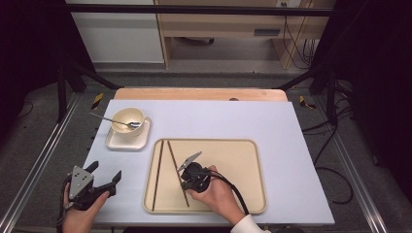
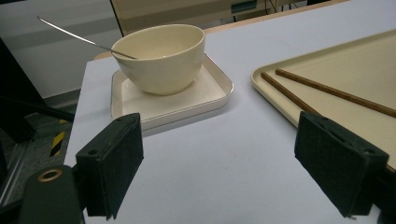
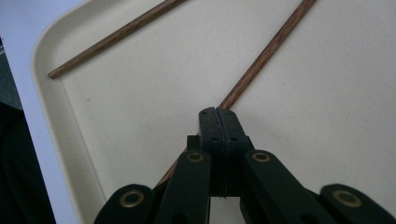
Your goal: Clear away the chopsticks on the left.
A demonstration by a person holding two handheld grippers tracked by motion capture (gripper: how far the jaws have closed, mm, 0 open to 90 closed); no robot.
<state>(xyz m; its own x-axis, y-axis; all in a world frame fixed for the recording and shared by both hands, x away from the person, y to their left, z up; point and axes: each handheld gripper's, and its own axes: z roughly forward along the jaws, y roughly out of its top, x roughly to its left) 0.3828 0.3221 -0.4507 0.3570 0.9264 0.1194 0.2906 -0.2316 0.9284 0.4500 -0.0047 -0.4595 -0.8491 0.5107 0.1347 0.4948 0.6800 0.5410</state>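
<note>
Chopstick (image 3: 261,58) pinched in the right claw (image 3: 218,122) may pivot and slip at lift-off, rolling toward the tray's (image 3: 51,112) nine o'clock rim; left claw (image 2: 219,161) waits spread.

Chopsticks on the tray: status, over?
Right claw shut on one chopstick. Left claw open, idle. Other chopstick flat on tray. Nothing blocking.

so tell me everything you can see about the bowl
The bowl is cream, smooth and glossy, like ceramic or melamine, round with a plain rim and deep sides narrowing to a small base. It stands upright on a small cream square plate at the table's far left, left of the tray. A thin metal spoon rests inside, its handle leaning over the rim and pointing away from the tray. Nothing else shows inside. Neither gripper touches it.
</note>
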